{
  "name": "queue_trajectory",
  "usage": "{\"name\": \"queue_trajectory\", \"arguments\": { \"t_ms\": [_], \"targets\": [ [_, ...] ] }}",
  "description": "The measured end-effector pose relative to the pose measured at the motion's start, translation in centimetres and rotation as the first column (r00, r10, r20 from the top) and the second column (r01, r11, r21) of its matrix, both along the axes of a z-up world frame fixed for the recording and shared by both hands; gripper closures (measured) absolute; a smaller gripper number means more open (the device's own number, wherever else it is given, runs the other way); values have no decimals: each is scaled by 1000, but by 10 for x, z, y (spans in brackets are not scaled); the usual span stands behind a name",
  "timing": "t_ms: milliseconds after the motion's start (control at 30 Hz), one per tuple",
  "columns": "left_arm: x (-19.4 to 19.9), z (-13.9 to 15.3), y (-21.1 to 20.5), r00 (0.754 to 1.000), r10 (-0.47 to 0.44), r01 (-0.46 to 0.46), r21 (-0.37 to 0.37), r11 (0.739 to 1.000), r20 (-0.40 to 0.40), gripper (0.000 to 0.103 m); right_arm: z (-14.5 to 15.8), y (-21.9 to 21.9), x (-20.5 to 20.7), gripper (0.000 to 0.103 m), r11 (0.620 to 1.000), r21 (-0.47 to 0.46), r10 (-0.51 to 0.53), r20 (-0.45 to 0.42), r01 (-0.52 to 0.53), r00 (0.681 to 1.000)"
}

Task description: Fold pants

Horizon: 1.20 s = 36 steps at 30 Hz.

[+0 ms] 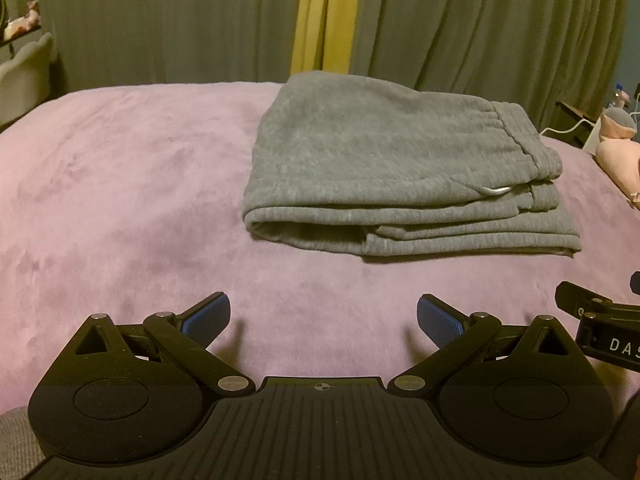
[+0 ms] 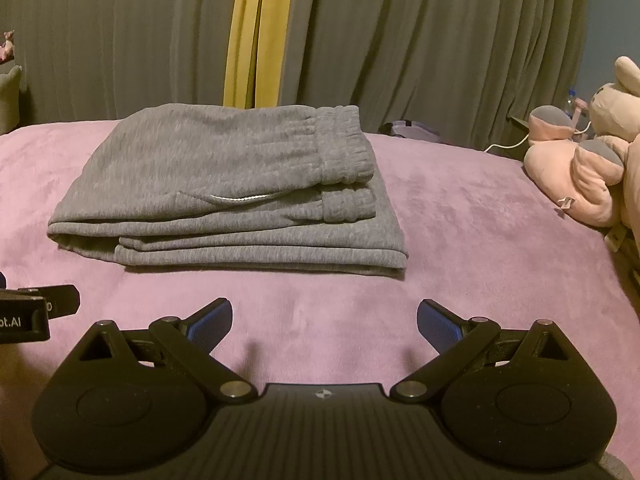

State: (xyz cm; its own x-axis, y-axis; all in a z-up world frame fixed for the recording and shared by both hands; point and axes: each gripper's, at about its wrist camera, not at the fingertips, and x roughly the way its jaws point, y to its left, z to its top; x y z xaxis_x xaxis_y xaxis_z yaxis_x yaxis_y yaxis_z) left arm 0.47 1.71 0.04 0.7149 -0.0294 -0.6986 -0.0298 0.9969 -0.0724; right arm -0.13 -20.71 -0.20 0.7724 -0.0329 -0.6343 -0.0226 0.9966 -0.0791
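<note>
Grey sweatpants (image 1: 384, 168) lie folded in a compact stack on the pink blanket (image 1: 120, 200), waistband on top at the right. They also show in the right wrist view (image 2: 224, 192). My left gripper (image 1: 323, 316) is open and empty, hovering over the blanket in front of the stack. My right gripper (image 2: 325, 318) is open and empty too, in front of the stack. Part of the right gripper shows at the edge of the left view (image 1: 600, 328), and the left one at the edge of the right view (image 2: 32, 312).
Pink plush toys (image 2: 592, 168) lie at the bed's right edge. Grey curtains (image 2: 400, 40) with a yellow strip (image 2: 256, 40) hang behind the bed. A white cable (image 2: 504, 145) and a bottle (image 2: 571, 100) are at the far right.
</note>
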Motion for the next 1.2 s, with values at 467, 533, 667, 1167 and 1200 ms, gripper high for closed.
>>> {"name": "queue_trajectory", "arguments": {
  "t_ms": [467, 533, 667, 1167, 1200],
  "targets": [
    [1, -2, -2, 1000, -14, 15, 11, 1000, -18, 0, 0, 0, 2, 4, 1000, 3, 0, -6, 0, 1000],
    [1, -3, -2, 1000, -17, 18, 16, 1000, -20, 0, 0, -1, 2, 4, 1000, 6, 0, -6, 0, 1000],
    [1, -3, -3, 1000, -20, 21, 22, 1000, -23, 0, 0, -2, 2, 4, 1000, 15, -1, -6, 1, 1000],
    [1, -3, -5, 999, -25, 26, 25, 999, -28, 0, 1, -5, 3, 4, 1000, 30, 1, -4, 0, 1000],
    [1, -3, -6, 999, -26, 27, 26, 999, -29, 0, 1, -4, 3, 4, 1000, 32, 0, -5, 0, 1000]
  ]
}}
